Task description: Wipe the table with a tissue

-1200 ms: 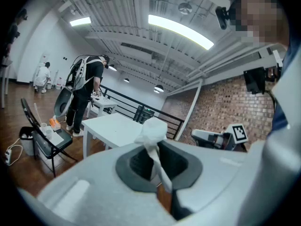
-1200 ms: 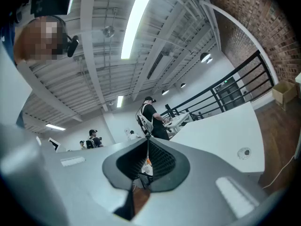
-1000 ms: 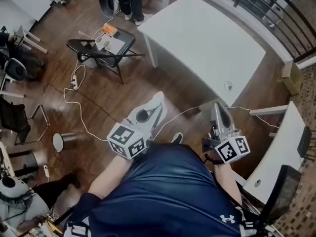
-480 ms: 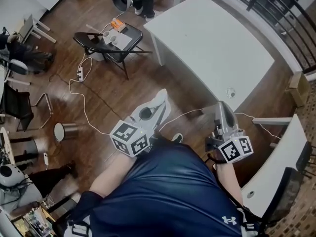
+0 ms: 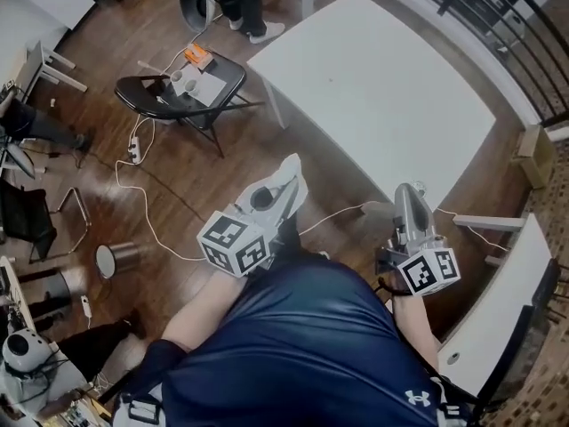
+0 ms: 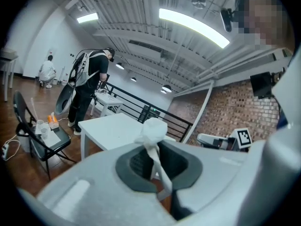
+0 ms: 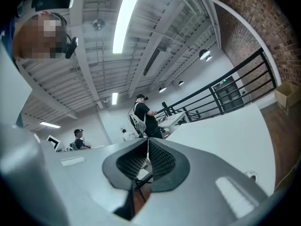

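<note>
Firmly, left tongs clamp a crumpled, twisted white tissue; right tongs sit pressed together.

The right tongs have edged forward, their tips now beside the near corner of the tabletop. The left tongs, with the tissue, have risen slightly toward it.

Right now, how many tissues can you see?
1. A crumpled white tissue is pinched in the left gripper, short of the white table. The right gripper is shut and empty. None shows on the table; others may be hidden.
</note>
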`<state>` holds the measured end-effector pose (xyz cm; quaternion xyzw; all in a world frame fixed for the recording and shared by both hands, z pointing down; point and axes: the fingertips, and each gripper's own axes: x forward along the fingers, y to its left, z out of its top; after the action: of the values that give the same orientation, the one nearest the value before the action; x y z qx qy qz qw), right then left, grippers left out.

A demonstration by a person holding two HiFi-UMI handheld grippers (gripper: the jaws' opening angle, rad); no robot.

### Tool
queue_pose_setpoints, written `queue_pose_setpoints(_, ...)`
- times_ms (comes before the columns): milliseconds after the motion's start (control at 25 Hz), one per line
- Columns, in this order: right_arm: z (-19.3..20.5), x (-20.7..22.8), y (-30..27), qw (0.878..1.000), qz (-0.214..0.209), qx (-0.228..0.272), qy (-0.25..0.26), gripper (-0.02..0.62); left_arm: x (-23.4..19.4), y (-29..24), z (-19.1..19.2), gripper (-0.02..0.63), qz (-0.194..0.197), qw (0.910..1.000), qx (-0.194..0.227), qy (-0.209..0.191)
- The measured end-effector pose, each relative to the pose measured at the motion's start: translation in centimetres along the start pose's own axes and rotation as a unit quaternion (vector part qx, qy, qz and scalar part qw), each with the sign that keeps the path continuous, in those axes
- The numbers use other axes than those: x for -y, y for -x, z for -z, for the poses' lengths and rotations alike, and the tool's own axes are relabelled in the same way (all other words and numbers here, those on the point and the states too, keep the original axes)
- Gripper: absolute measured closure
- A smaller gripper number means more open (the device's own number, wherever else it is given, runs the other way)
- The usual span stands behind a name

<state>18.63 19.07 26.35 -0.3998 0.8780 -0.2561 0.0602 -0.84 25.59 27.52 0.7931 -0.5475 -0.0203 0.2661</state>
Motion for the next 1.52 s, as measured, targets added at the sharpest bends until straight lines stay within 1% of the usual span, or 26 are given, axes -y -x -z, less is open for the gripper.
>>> queue_pose_setpoints(120,-0.8,0.9,-3.7,1.000,0.030,0.004,0.008,0.580,-3.9,-3.5,-1.5,0.597,0.019,0.9997,-0.014,0.007)
queue_pose_setpoints(200,-1.7,1.1,-6.7,0.999,0.052,0.003,0.014,0.580,-7.0,-5.9,-3.1,0.597,0.029,0.9993,-0.023,0.004)
queue_pose_setpoints(360,-2.6,1.3,-12.6,0.995,0.096,-0.013,0.031,0.580,-13.5,-9.9,-6.8,0.597,0.046,0.9983,-0.032,0.014)
queue_pose_setpoints(480,-2.9,1.9,-16.0,0.991,0.122,-0.024,0.038,0.580,-17.9,-12.2,-8.2,0.597,0.043,0.9982,-0.041,0.010)
queue_pose_setpoints(640,-3.5,3.1,-19.5,0.989,0.138,-0.036,0.047,0.580,-22.4,-15.1,-9.0,0.597,0.029,0.9983,-0.050,0.011)
queue_pose_setpoints(800,-3.3,5.5,-21.9,0.987,0.142,-0.049,0.059,0.580,-24.6,-17.9,-9.4,0.597,0.010,0.9982,-0.059,0.005)
queue_pose_setpoints(920,-2.3,7.5,-23.5,0.988,0.137,-0.053,0.051,0.580,-25.5,-19.5,-9.0,0.597,-0.014,0.9969,-0.074,-0.025)
queue_pose_setpoints(1040,-0.8,9.2,-25.0,0.989,0.125,-0.065,0.035,0.580,-26.8,-20.4,-8.2,0.597,-0.043,0.9928,-0.096,-0.057)
queue_pose_setpoints(1200,0.1,11.7,-26.7,0.990,0.118,-0.081,0.018,0.580,-29.1,-22.4,-7.3,0.597,-0.070,0.9854,-0.130,-0.084)
queue_pose_setpoints(1320,2.2,13.0,-26.6,0.988,0.122,-0.097,-0.006,0.580,-30.3,-23.5,-6.0,0.597,-0.077,0.9800,-0.161,-0.088)
queue_pose_setpoints(1480,4.0,15.2,-27.9,0.987,0.121,-0.106,0.002,0.580,-31.2,-25.7,-5.6,0.597,-0.065,0.9812,-0.159,-0.089)
queue_pose_setpoints(1520,4.4,15.6,-28.1,0.986,0.124,-0.109,0.003,0.583,-31.2,-25.9,-5.3,0.597,-0.063,0.9805,-0.164,-0.087)
